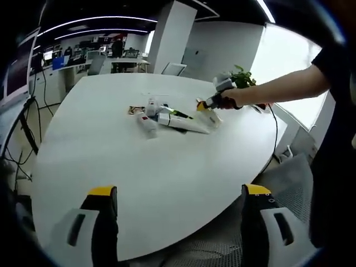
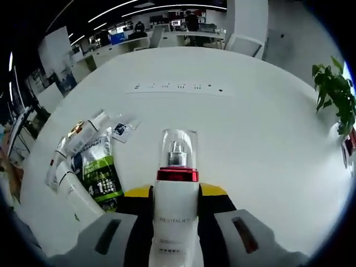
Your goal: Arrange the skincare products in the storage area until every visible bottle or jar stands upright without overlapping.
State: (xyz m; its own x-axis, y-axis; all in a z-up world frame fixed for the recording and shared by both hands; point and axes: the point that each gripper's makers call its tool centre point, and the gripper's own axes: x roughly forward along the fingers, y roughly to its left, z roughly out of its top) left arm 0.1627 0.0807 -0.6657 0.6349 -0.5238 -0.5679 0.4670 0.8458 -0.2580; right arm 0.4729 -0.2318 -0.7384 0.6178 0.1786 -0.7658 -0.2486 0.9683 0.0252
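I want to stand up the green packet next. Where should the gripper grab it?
The green packet lies flat on the white table, with tubes tight along one side. Probably best to pinch its free edge, the side facing the pump bottle, coming in low from there. It looks thin and floppy, so it may not stand by itself.

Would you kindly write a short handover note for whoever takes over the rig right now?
Right gripper: shut on a white pump bottle with a red band and clear cap, held over the white table.
Left gripper: open, holding nothing, hanging back near the table's edge.
The other products lie in an overlapping heap on the table: white tubes, a green sachet and a small packet.
Done: one bottle picked up. Nothing stands upright on the table.
Left: set the bottle down upright, then stand and separate the rest.
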